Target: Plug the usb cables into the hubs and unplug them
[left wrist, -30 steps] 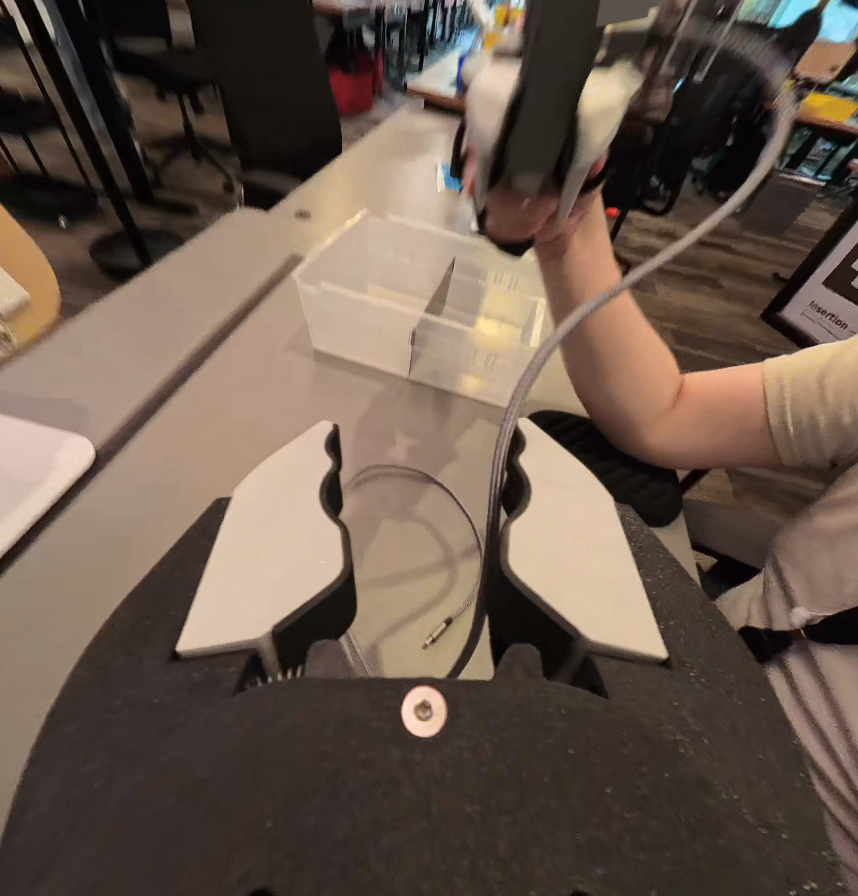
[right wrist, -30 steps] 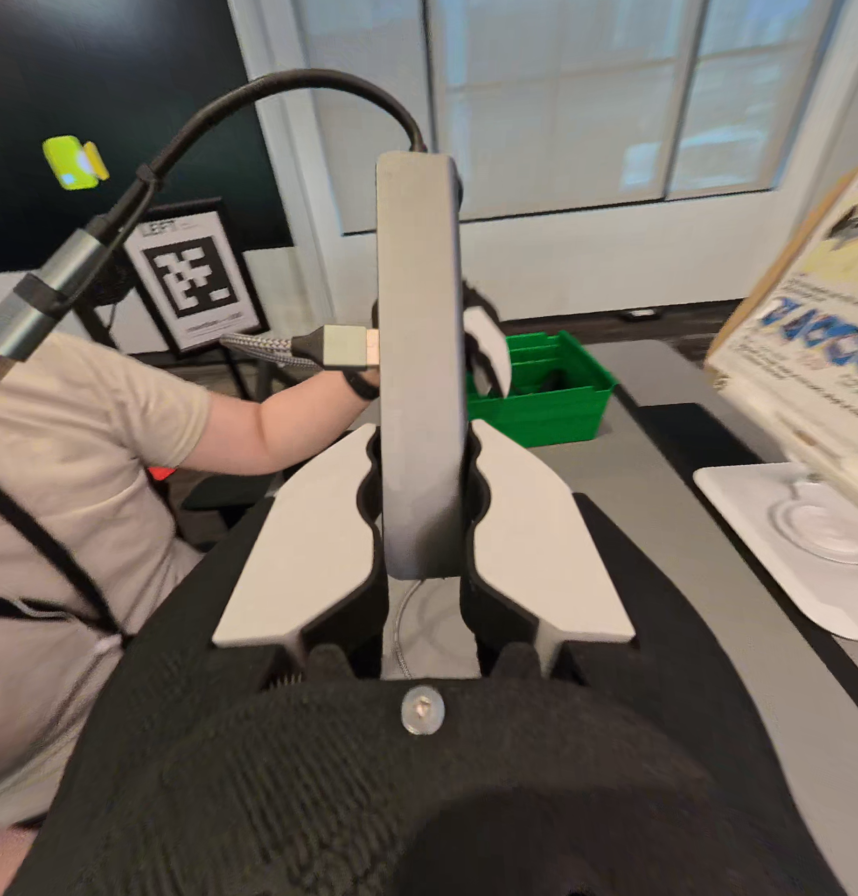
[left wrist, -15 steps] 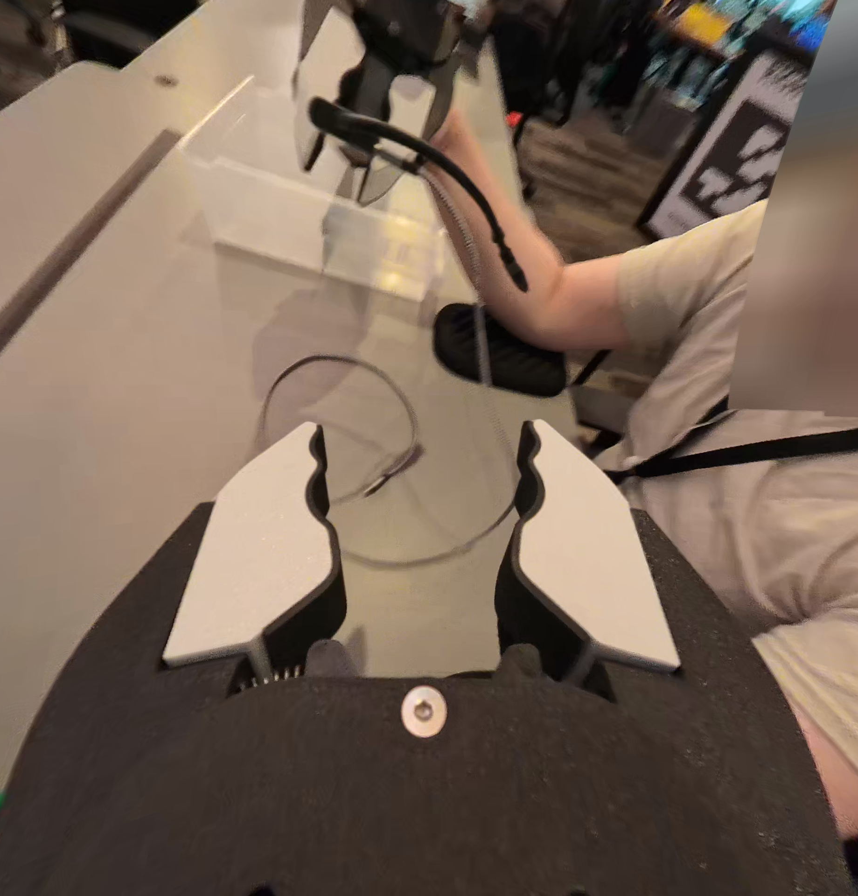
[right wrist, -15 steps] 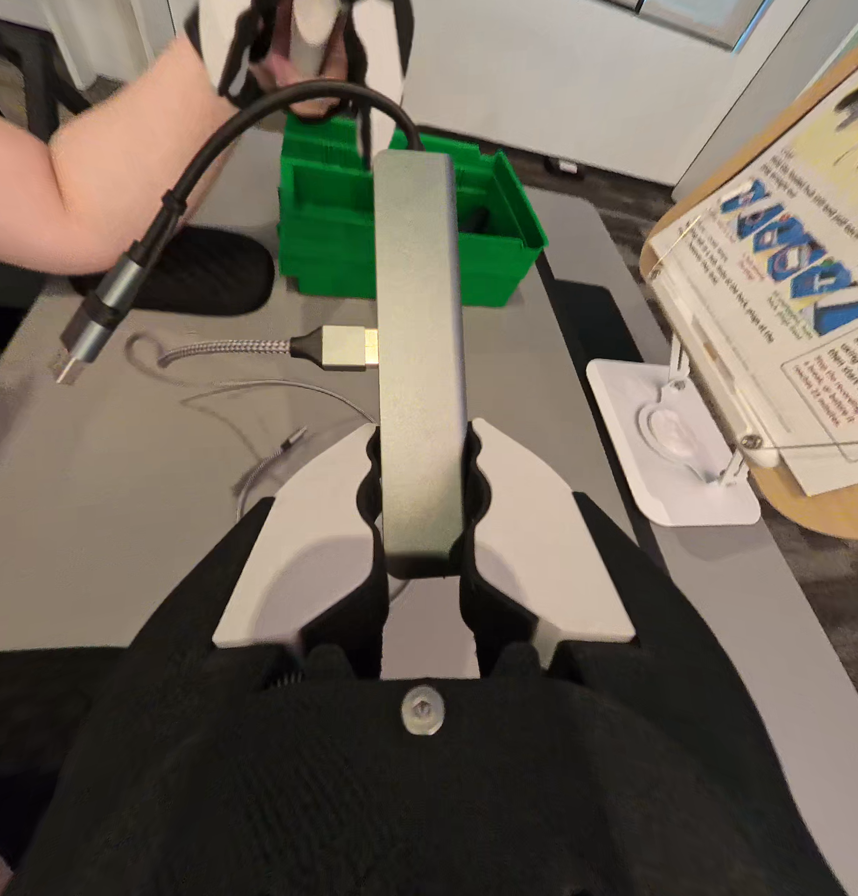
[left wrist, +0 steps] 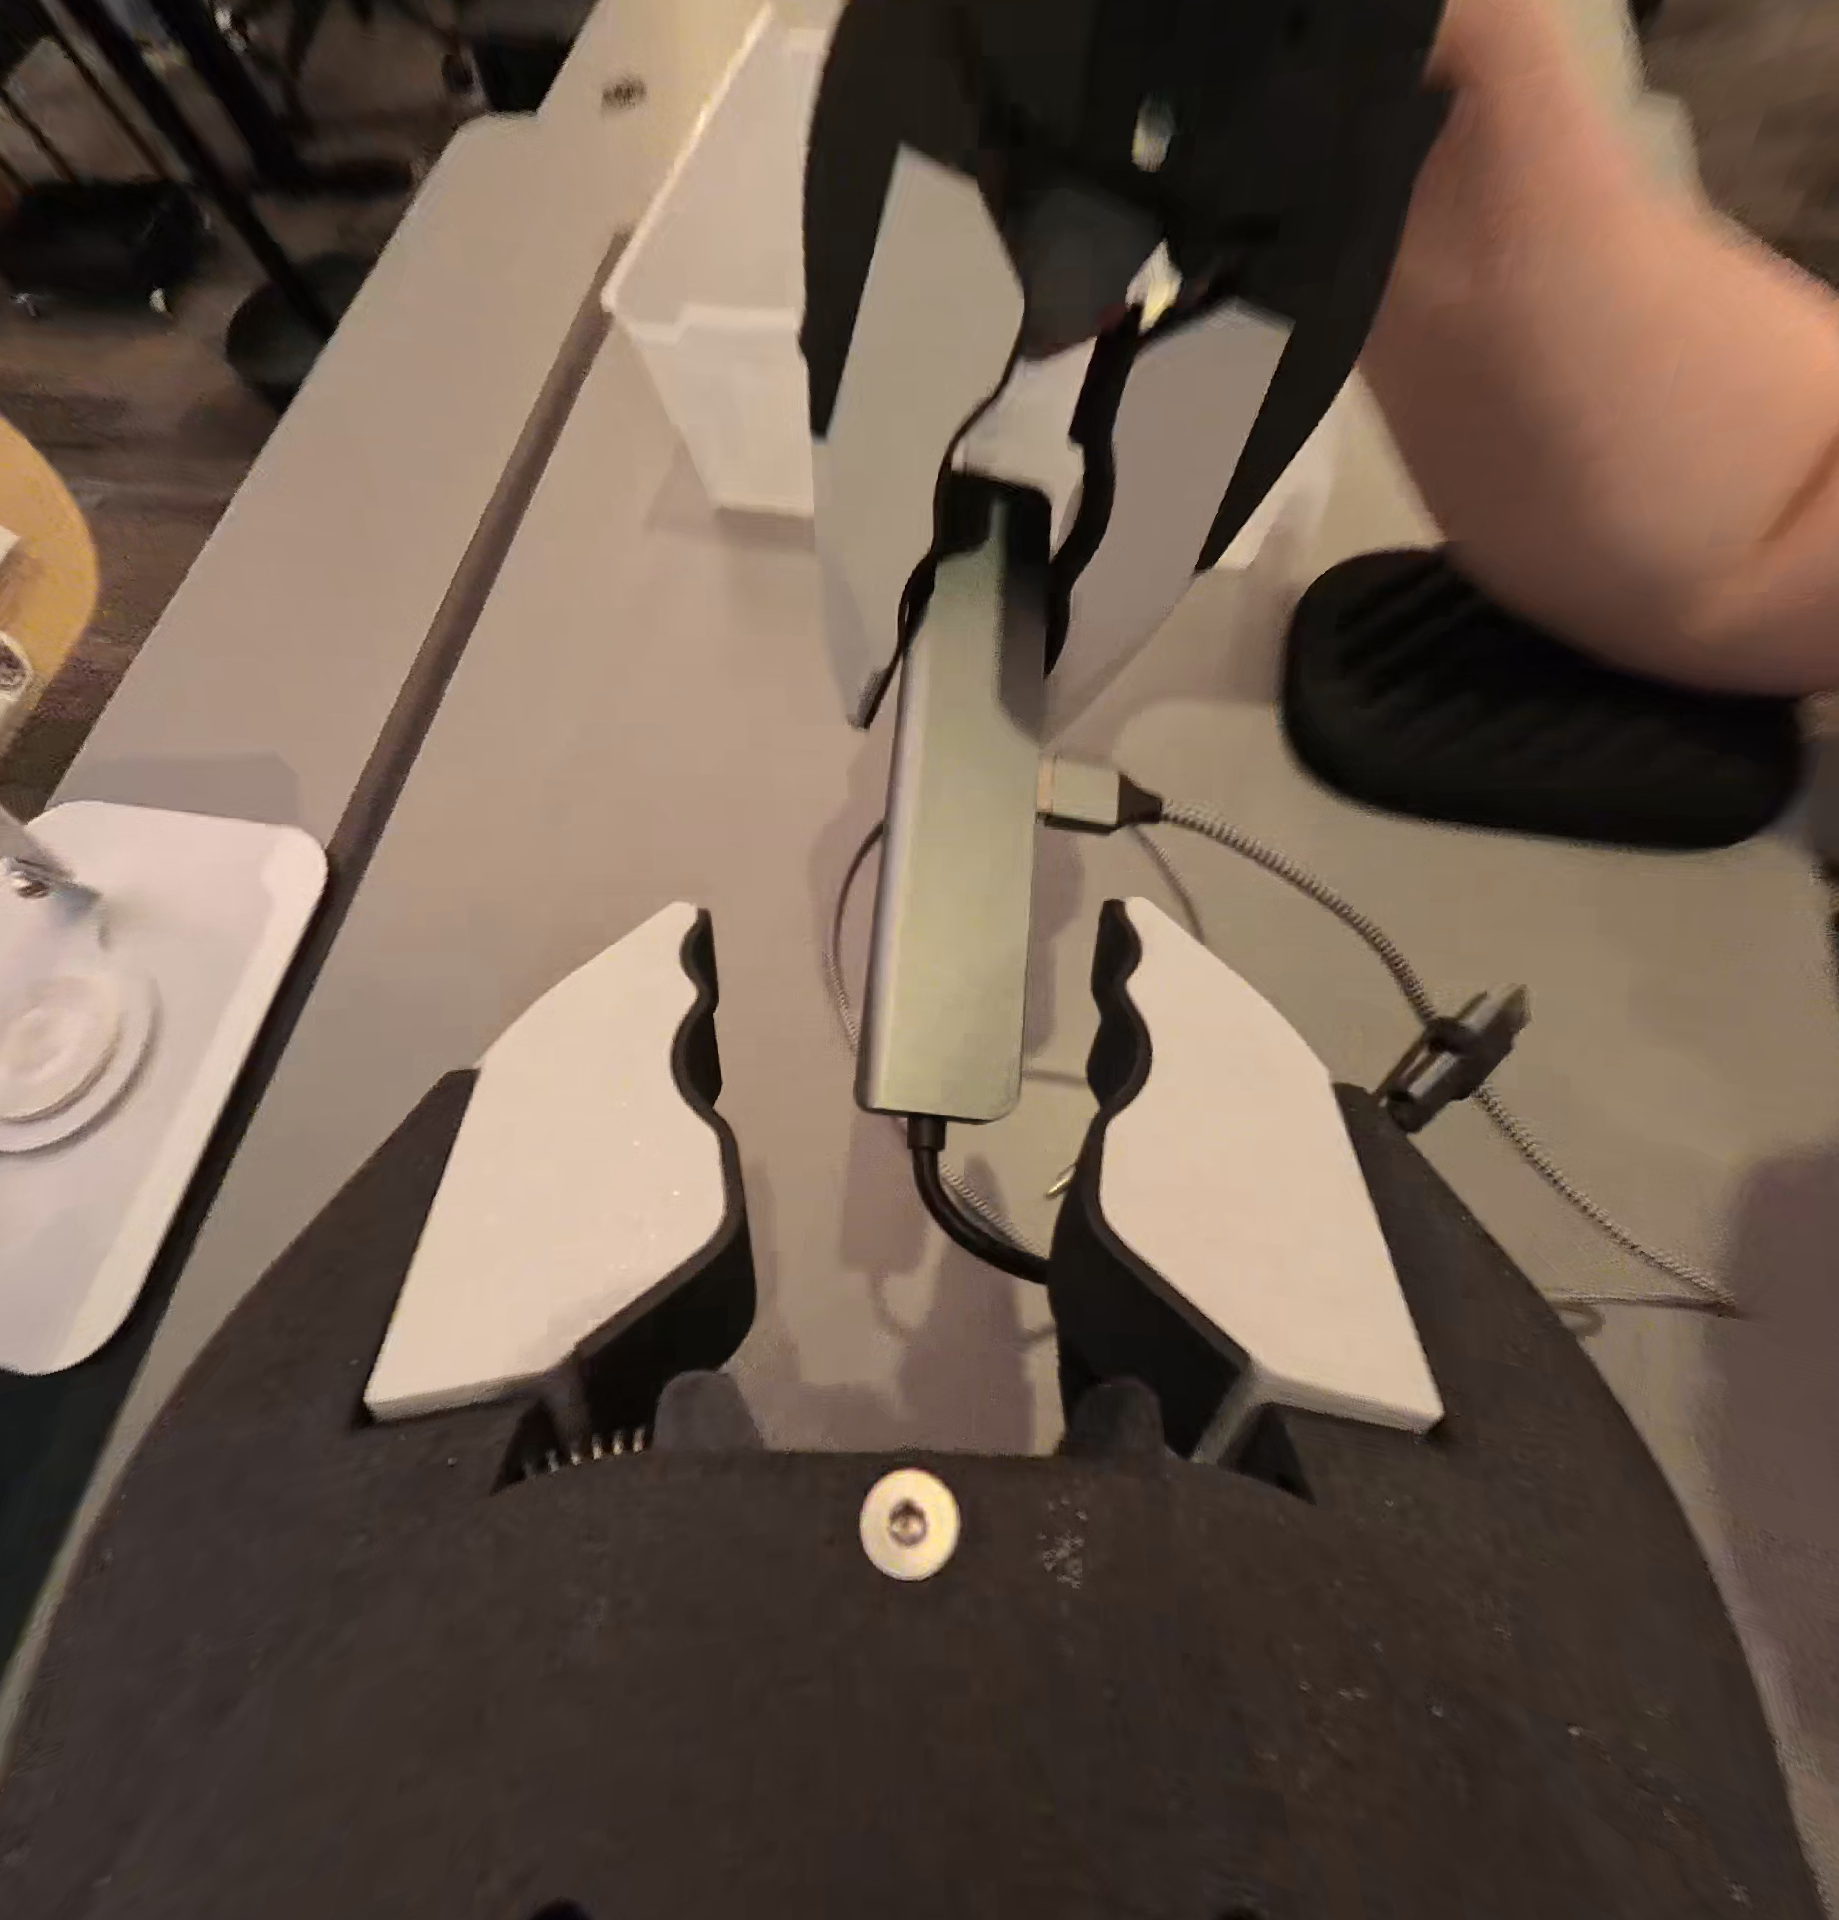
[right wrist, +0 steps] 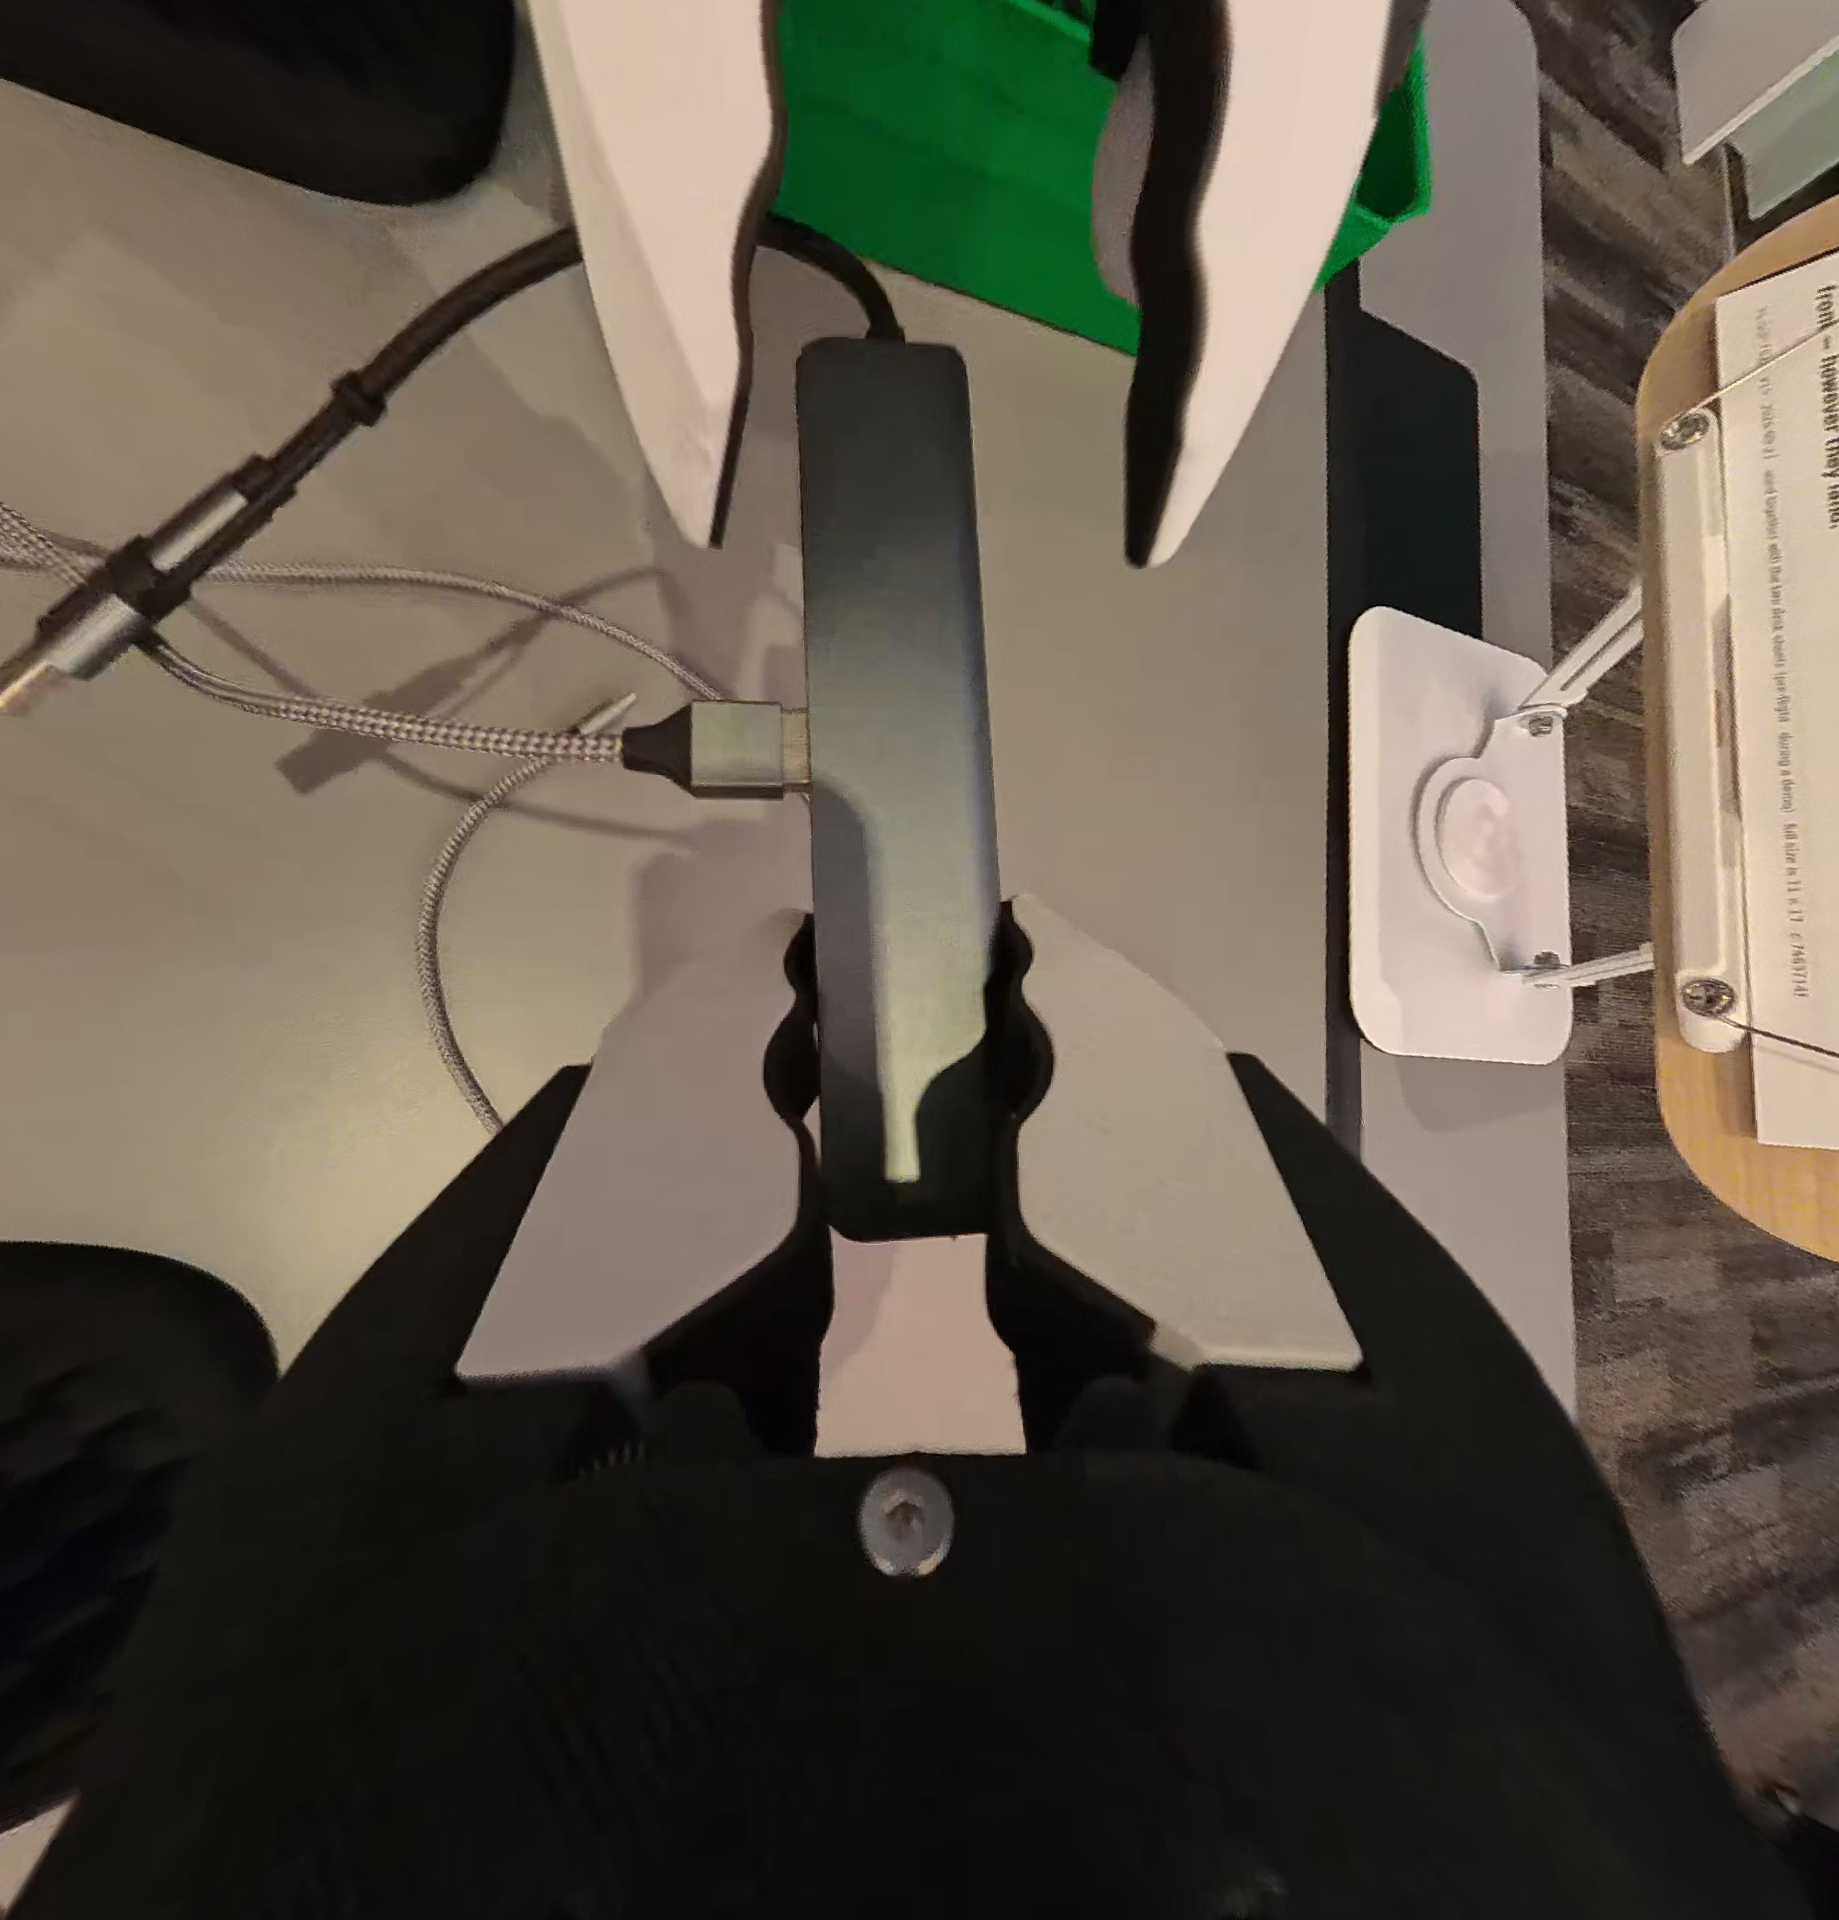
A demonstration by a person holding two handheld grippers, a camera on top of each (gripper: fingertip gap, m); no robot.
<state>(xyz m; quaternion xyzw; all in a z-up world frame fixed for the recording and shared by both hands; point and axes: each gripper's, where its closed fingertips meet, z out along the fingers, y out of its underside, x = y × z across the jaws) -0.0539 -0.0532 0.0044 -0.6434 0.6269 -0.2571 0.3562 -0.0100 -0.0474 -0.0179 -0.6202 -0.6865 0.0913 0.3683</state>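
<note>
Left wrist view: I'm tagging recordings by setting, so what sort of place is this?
Probably an office or lab workbench: a long grey table, a clear plastic bin and a USB hub being handled.

Bare table (right wrist: 1154, 748) lies open right of the hub (right wrist: 899, 727). Its left is cluttered by braided cables (right wrist: 427, 727). A green bin (right wrist: 946, 156) blocks the far end.

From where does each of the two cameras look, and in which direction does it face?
Left wrist view: on the left gripper, open, looking along its fingers at the hub; a forearm shows.
Right wrist view: on the right gripper, shut on the hub, looking down at the table.
Shared: the hub, its plugged braided cable, and each view shows the other gripper opposite.
</note>
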